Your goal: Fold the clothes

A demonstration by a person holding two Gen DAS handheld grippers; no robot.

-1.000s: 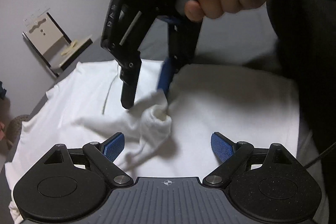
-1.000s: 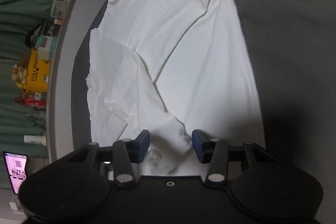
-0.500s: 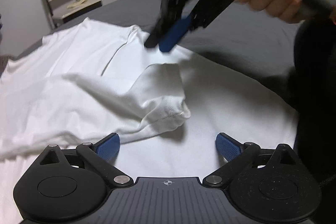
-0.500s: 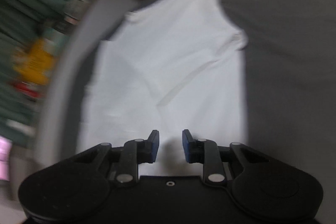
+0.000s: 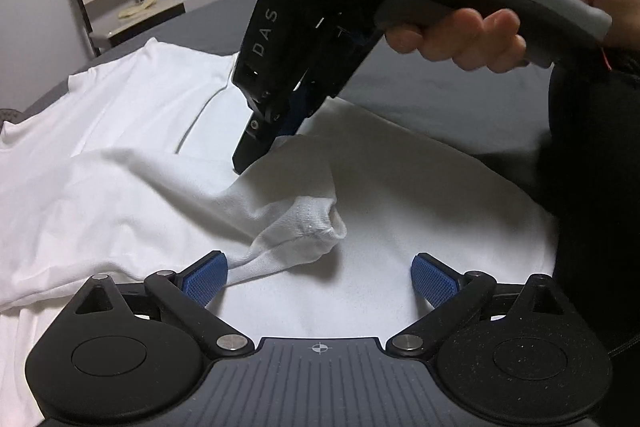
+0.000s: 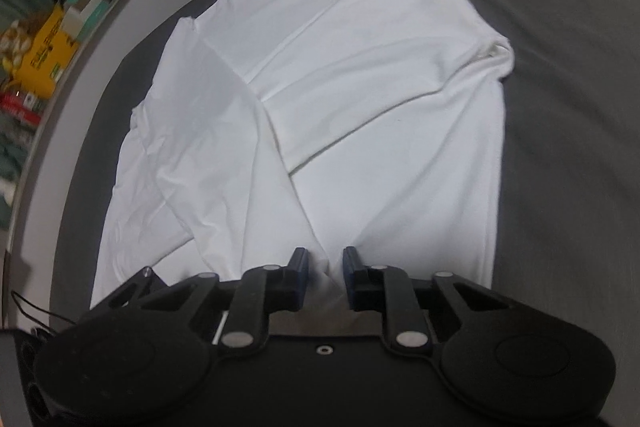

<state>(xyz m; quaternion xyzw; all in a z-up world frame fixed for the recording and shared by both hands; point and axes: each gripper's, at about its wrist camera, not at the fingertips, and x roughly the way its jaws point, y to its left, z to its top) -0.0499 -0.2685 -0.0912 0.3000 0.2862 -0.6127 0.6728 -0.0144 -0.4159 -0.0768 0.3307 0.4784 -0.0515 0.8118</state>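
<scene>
While the white long-sleeved shirt (image 6: 360, 67) lies spread lengthwise on the grey cloth-covered surface (image 6: 568, 115), one long sleeve is drawn across its body, and its ribbed cuff (image 5: 308, 227) rests low in the left wrist view, loosely bunched. The left tongs (image 5: 320, 277) stand wide apart; the cuff lies just beside their left-hand pad, and nothing is clamped.

A second ago the right tongs (image 6: 325, 267) hung over that cuff with a wider gap. Half a second ago they had swung up and away, narrowed. Now the person's hand (image 5: 460, 15) has brought them back down, tips onto the sleeve a little above the cuff, where the cloth rises in a soft ridge towards them. In the right wrist view their fingers stand close with a narrow strip of white between. Whether they are pinching that fold or only resting over it I cannot tell.

My reading is that the sleeve fold is being adjusted. The sleeve is already over the body, but wrinkled and slanting, so the garment is only partly folded. The far sleeve, at the upper right of the right wrist view, looks tucked in along the edge.
</scene>
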